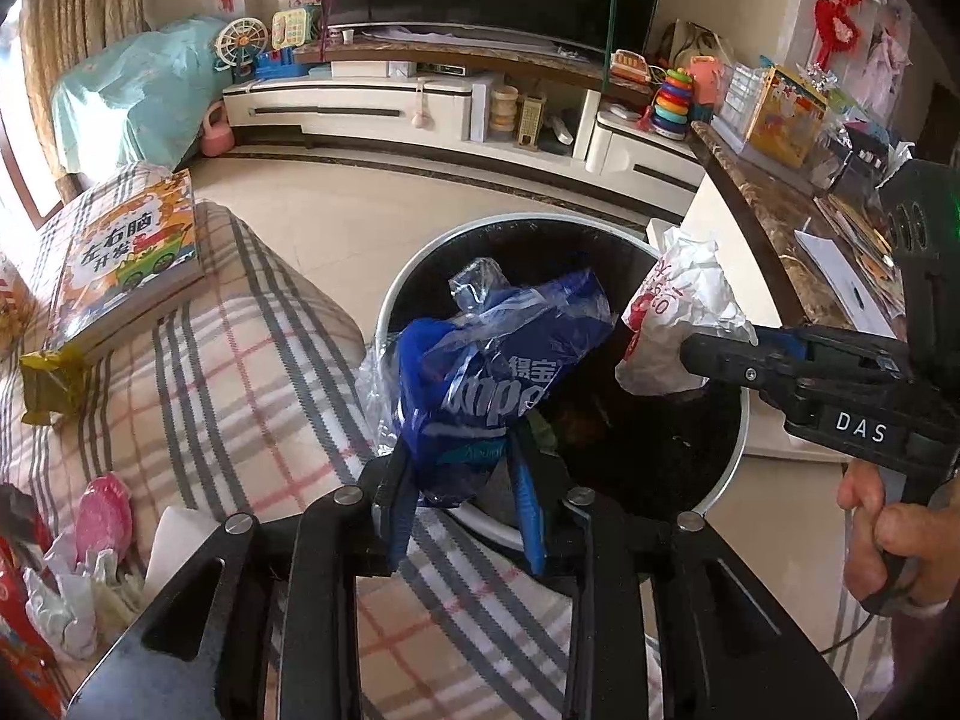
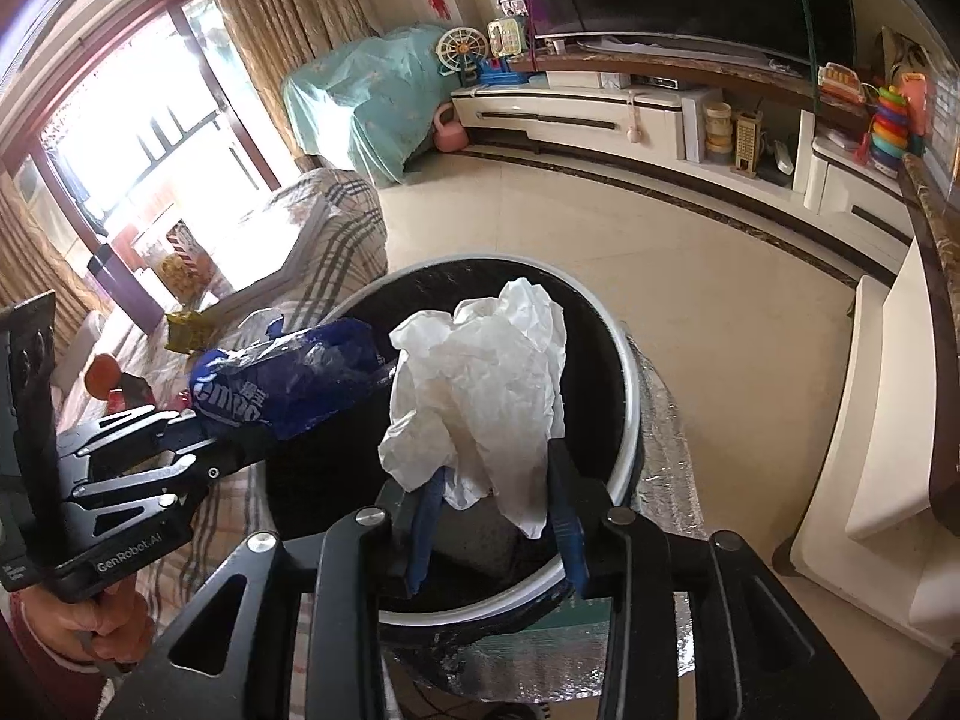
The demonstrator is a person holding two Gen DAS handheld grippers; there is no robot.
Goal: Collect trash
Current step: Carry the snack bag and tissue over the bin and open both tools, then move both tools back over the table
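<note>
Now both bits of trash hang right over the bin (image 1: 420, 267): the left hand-held gripper (image 1: 462, 474) pinches the blue wrapper (image 1: 492, 372), the right hand-held gripper (image 2: 495, 510) pinches the white paper (image 2: 486, 384).

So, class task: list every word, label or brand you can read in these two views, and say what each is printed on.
"DAS": label on the right gripper.
"GenRobot.AI": side of the left gripper.
"左右脑开发": cover of the children's book.
"得宝": blue plastic wrapper; the white brand lettering beneath is creased and only partly legible.
Red print on the white crumpled wrapper: too crumpled to read.
</note>
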